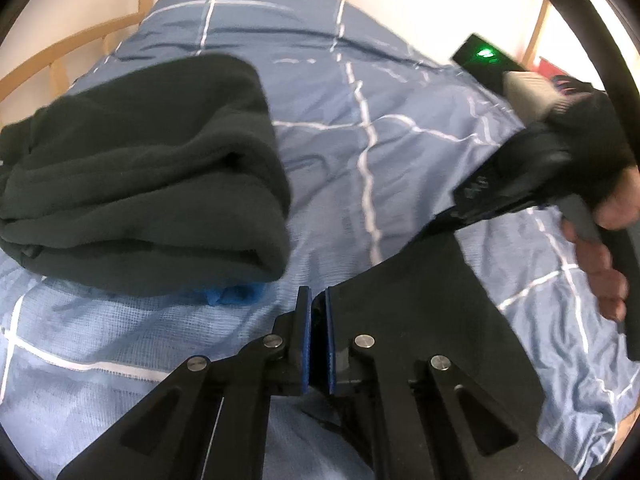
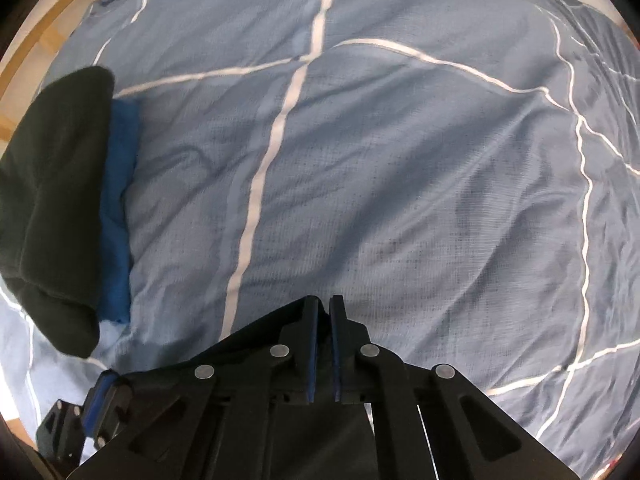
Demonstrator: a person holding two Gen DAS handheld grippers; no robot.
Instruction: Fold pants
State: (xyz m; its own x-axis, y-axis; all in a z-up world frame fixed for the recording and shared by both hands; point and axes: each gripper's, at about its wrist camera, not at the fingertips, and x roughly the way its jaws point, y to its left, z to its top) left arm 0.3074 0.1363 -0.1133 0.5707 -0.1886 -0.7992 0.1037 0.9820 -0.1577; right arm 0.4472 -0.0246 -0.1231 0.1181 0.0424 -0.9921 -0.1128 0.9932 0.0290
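Black pants [image 1: 420, 300] hang between the two grippers above the bed. My left gripper [image 1: 319, 300] is shut on one edge of this black fabric, which stretches right to my right gripper [image 1: 460, 208], held by a gloved hand. In the right wrist view my right gripper [image 2: 324, 312] is shut on the same black fabric [image 2: 248, 344], which runs left to the left gripper [image 2: 100, 400].
A folded dark green fleece garment [image 1: 140, 168] lies on a blue garment [image 1: 232, 294] at the left of the bed; both show in the right wrist view [image 2: 52, 200]. The blue checked duvet [image 2: 400, 160] covers the bed. A black device with a green light [image 1: 486, 56] sits far right.
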